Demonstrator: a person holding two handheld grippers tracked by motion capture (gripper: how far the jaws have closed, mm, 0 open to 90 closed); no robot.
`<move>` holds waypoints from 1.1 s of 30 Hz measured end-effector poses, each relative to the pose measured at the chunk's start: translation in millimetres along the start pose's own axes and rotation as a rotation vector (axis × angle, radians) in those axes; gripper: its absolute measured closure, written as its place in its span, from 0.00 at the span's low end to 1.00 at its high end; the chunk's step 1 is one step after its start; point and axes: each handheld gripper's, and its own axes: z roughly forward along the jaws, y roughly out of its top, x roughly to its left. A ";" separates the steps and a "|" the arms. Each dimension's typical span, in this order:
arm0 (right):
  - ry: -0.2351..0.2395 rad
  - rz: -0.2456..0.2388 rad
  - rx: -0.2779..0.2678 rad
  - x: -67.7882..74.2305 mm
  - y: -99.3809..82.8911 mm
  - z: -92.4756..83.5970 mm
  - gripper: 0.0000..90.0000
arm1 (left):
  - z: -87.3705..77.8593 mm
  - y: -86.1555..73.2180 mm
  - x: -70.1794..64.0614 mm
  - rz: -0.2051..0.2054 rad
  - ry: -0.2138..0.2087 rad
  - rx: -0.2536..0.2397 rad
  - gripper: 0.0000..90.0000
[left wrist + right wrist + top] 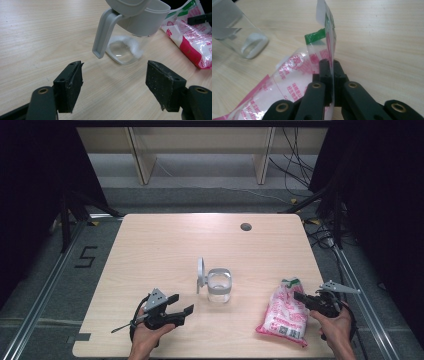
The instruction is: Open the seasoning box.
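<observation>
Firmly between right claw (331, 75): bag (294, 82).

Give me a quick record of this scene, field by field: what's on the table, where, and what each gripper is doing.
surface: wooden table
jar: clear jar near the table's middle, upright, grey lid flipped open, a little white powder at the bottom
bag: pink and white bag lying at the table's right, partly lifted at one edge
left gripper: open, pointed at the jar, touching nothing
right gripper: shut on the bag's edge
hole: small round hole in the far part of the tabletop
</observation>
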 end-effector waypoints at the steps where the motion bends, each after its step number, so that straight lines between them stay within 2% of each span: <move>1: 0.011 0.030 0.000 4.2 0.3 -1.6 1.00 | 0.4 -0.1 -1.1 -0.010 0.001 -0.007 0.33; 2: 0.011 -0.004 -0.020 4.9 1.4 -2.6 1.00 | 0.5 -0.1 -1.1 -0.010 0.001 -0.007 0.33; 3: 0.021 -0.009 -0.036 6.8 2.3 -3.8 1.00 | 0.5 -0.1 -1.3 -0.011 0.001 -0.006 0.33; 4: 0.031 -0.006 -0.054 8.3 3.1 -5.2 1.00 | 0.4 -0.1 -1.4 -0.009 0.001 -0.006 0.33; 5: 0.054 0.034 -0.059 12.2 3.9 -7.7 1.00 | 0.4 -0.1 -0.8 -0.005 -0.005 -0.006 0.33; 6: 0.057 0.038 -0.073 14.7 4.9 -9.8 1.00 | 0.1 0.2 -1.0 -0.003 -0.006 -0.005 0.33; 7: 0.080 0.009 -0.093 14.1 6.3 -10.4 1.00 | -0.2 0.4 -1.6 -0.003 -0.001 -0.005 0.32; 8: 0.069 0.033 -0.100 19.0 7.2 -13.1 1.00 | -0.6 0.7 -2.3 -0.002 0.000 -0.004 0.33; 10: 0.089 0.018 -0.121 22.6 9.5 -16.1 1.00 | -0.5 0.9 -3.3 -0.002 -0.002 -0.005 0.33; 11: 0.094 0.011 -0.150 24.5 10.7 -16.2 1.00 | -0.9 1.1 -3.8 0.004 0.001 0.002 0.33; 12: 0.092 0.012 -0.142 27.5 12.4 -18.7 1.00 | -0.3 0.8 -4.1 0.007 -0.013 0.001 0.33; 13: 0.098 -0.020 -0.164 28.6 14.1 -18.8 1.00 | 0.9 0.8 -5.2 0.002 -0.015 -0.010 0.33; 14: 0.102 -0.008 -0.160 31.5 15.1 -20.4 1.00 | 0.5 0.9 -5.6 0.012 -0.016 0.000 0.33; 16: 0.090 -0.025 -0.174 33.3 17.5 -21.4 1.00 | 1.6 0.8 -8.6 -0.001 -0.018 -0.002 0.33; 17: 0.100 -0.012 -0.162 35.3 18.9 -23.1 1.00 | 1.8 0.9 -8.7 0.006 -0.025 0.002 0.32; 18: 0.101 -0.038 -0.178 35.1 20.2 -22.8 1.00 | 2.0 1.1 -9.9 0.013 -0.026 0.004 0.32; 19: 0.101 -0.018 -0.169 38.2 21.1 -24.8 1.00 | 2.3 1.2 -11.1 0.012 -0.031 0.003 0.32; 21: 0.087 -0.037 -0.184 40.4 24.0 -27.1 1.00 | 3.2 1.2 -14.2 0.011 -0.035 -0.001 0.32; 23: 0.092 -0.040 -0.195 44.3 28.1 -29.0 1.00 | 3.5 1.1 -16.8 0.026 -0.043 0.009 0.32; 24: 0.096 -0.082 -0.208 43.3 30.6 -29.8 1.00 | 4.2 0.9 -18.8 0.025 -0.043 0.006 0.32; 25: 0.084 -0.087 -0.214 45.1 32.7 -32.0 1.00 | 4.1 0.7 -19.9 0.036 -0.045 0.017 0.32; 26: 0.096 -0.067 -0.214 48.4 34.5 -33.7 1.00 | 5.4 0.1 -21.6 0.033 -0.054 0.015 0.33; 28: 0.080 -0.090 -0.219 51.9 39.0 -37.9 1.00 | 7.0 -0.7 -26.0 0.048 -0.055 0.021 0.33; 29: 0.094 -0.091 -0.223 54.5 41.1 -39.5 1.00 | 7.9 -0.9 -27.2 0.058 -0.064 0.028 0.33; 30: 0.089 -0.101 -0.222 56.4 43.6 -41.2 1.00 | 9.3 -1.2 -29.7 0.058 -0.070 0.024 0.33; 32: 0.090 -0.140 -0.243 59.1 47.7 -43.2 1.00 | 11.1 -1.3 -33.4 0.068 -0.073 0.030 0.33; 33: 0.098 -0.135 -0.240 62.3 48.7 -44.8 1.00 | 11.7 -1.7 -36.0 0.074 -0.064 0.039 0.33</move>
